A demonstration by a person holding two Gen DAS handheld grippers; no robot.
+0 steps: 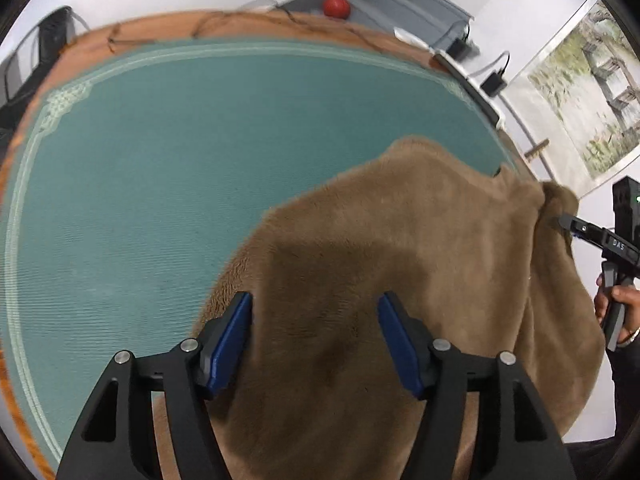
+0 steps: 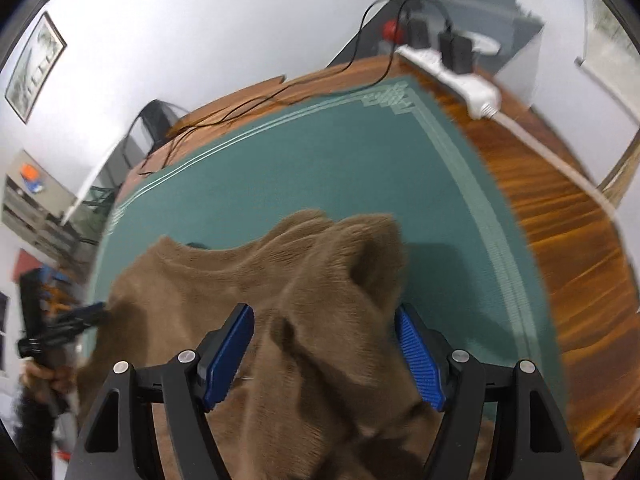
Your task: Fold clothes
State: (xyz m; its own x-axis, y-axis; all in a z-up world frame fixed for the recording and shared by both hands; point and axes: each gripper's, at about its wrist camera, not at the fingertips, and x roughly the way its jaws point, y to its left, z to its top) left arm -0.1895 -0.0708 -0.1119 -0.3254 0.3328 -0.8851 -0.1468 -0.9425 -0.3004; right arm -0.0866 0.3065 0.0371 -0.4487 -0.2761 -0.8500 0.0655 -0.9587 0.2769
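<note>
A brown fleece garment hangs spread above a green mat. In the left wrist view my left gripper has its blue pads wide apart with the fleece lying between and over them. In the right wrist view the garment is bunched, and my right gripper also stands wide with fleece between its pads. The right gripper shows at the right edge of the left view, its tips touching the garment's far corner. The left gripper shows at the left of the right view, at the garment's edge.
The green mat lies on a wooden table. A white power strip with plugged adapters and black cables sit at the table's far edge. A red ball lies beyond the table. A picture hangs on the right wall.
</note>
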